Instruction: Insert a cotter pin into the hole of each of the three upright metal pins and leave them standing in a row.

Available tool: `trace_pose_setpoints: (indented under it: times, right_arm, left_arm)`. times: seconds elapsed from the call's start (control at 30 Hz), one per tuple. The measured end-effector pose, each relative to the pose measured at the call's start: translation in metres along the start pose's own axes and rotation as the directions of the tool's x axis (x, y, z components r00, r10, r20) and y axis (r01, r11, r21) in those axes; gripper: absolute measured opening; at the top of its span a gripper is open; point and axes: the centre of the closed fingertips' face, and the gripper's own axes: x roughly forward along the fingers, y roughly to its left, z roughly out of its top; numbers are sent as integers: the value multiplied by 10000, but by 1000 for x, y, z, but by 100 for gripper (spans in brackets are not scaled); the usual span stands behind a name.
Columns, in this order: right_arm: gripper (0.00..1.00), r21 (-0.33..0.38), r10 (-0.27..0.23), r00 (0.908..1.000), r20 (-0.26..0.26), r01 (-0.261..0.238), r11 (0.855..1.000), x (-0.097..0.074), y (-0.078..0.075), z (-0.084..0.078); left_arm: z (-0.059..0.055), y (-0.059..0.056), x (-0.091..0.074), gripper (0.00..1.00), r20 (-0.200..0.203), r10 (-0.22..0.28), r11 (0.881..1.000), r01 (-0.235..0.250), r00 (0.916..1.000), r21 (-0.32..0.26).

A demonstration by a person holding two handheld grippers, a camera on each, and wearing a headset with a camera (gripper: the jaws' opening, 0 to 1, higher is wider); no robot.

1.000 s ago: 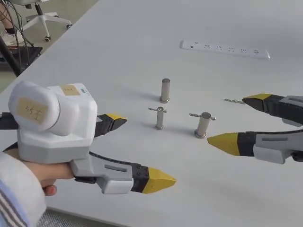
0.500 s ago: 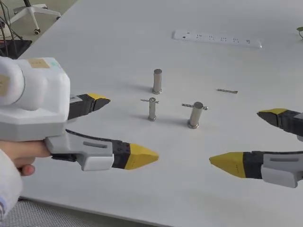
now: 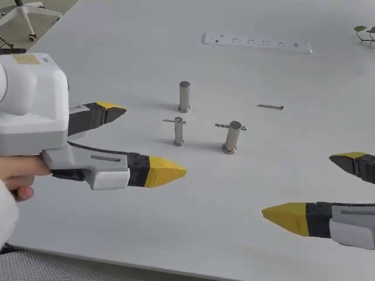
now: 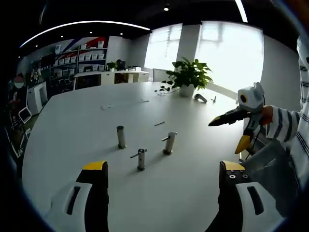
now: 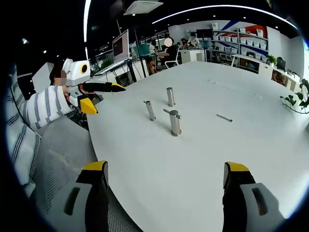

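Observation:
Three metal pins stand on the white table. The back pin (image 3: 184, 96) has a bare top. The middle pin (image 3: 179, 131) and the right pin (image 3: 232, 137) each carry a cotter pin through the head. A loose cotter pin (image 3: 270, 107) lies flat, right of the group. My left gripper (image 3: 149, 139) hovers open, left of the pins, holding nothing. My right gripper (image 3: 300, 186) is open and empty, near the table's front right. In the left gripper view the pins (image 4: 141, 159) stand ahead between the jaws. In the right gripper view they (image 5: 175, 123) stand ahead too.
A white power strip (image 3: 256, 43) lies at the far side of the table. A potted plant (image 4: 189, 76) stands at a far table edge. An office chair (image 3: 23, 12) is off the far left corner. The table's front edge runs just below both grippers.
The right gripper has drawn back from beside the loose cotter pin toward the table's near right. The left gripper has stayed open at the left. The head camera has shifted.

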Motion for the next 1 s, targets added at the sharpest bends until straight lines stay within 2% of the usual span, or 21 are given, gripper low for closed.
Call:
trace_pose_setpoints:
  times: [0.2, 0.33, 0.5, 0.57, 0.63, 0.73, 1.0]
  right_arm:
    - [98, 28, -9, 9999, 100, 9, 10000, -1, 1, 2]
    - [98, 109, -35, 10000, 84, 34, 9999, -2, 0, 0]
    - [98, 227, -128, 9999, 47, 127, 9997, -5, -3, -3]
    - [98, 288, -145, 9999, 33, 144, 9995, -6, -4, -4]
    - [97, 328, -153, 9999, 32, 152, 9993, -6, -4, -5]
    - [97, 454, -245, 9997, 29, 244, 9987, -8, -6, -7]
    - [96, 674, -421, 9991, -75, 425, 9968, -12, -11, -13]
  left_arm:
    - [19, 15, 10, 90, 254, 38, 10000, -39, 9997, 48]
    - [33, 29, 18, 79, 429, 229, 9997, -234, 9988, 119]
    - [55, 47, 33, 71, 666, 374, 9985, -400, 9971, 382]
    - [60, 54, 41, 67, 751, 449, 9982, -477, 9962, 353]
    - [61, 62, 50, 61, 813, 614, 9980, -625, 9948, 112]
    - [60, 65, 60, 57, 730, 662, 9976, -675, 9951, 146]
    - [46, 81, 92, 46, -72, 541, 9982, -539, 9985, 269]
